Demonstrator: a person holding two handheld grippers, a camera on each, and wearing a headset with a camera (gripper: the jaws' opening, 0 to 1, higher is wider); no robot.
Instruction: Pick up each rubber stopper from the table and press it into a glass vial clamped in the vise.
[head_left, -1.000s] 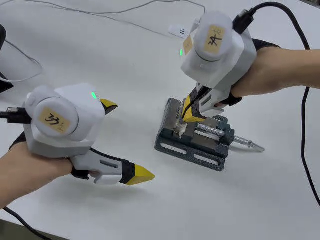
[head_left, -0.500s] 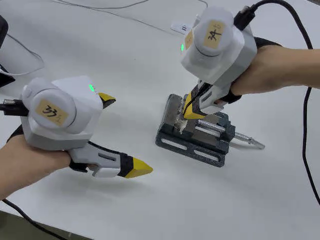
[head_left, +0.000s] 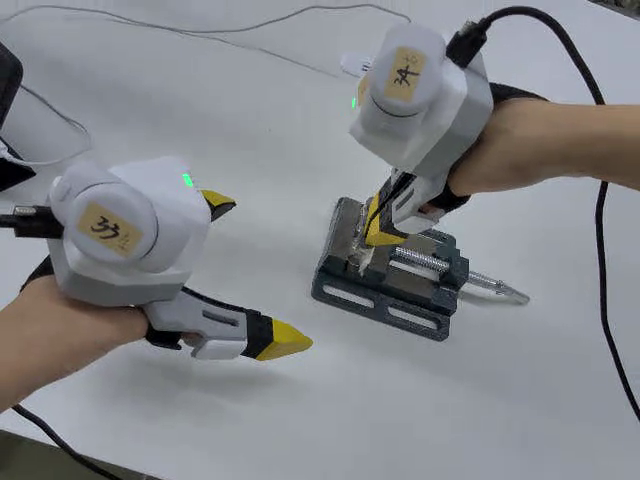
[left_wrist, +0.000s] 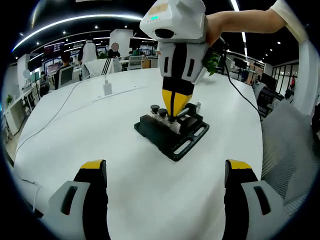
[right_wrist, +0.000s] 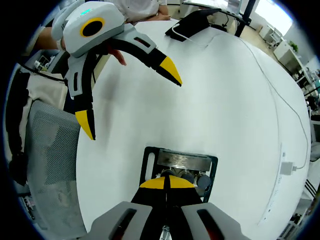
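The right hand (head_left: 510, 140) is reaching in from the desk's right edge, wrist bent down, so that the right gripper (head_left: 372, 235) is pointing steeply downward onto the vise (head_left: 385, 300). Its jaws are pressing together, the yellow tips meeting along a thin seam in the right gripper view (right_wrist: 166, 182). In the left gripper view the joined tips (left_wrist: 174, 107) are coming down right on the stopper (left_wrist: 171, 119) of the end vial in a row of three; whether they are pinching it or only bearing on it cannot be told. The other two vials (left_wrist: 159, 116) are standing upright beside it in the vise jaws, each wearing a black stopper. The dark vise is sitting flat on the white desk (head_left: 250, 120), well in from every edge, its screw handle sticking out toward the right edge.

The left hand (head_left: 60, 330) is coming in over the near left corner, gripping its tool from below, forearm lying low. The left gripper (head_left: 258, 275) is hovering off to the vise's left, well apart from it, aiming toward it with its jaws spread wide and nothing between them (left_wrist: 165, 165).

A black cable (head_left: 600, 250) is trailing from the right gripper along the right side, and a white plug (head_left: 352, 63) is lying near the far edge.
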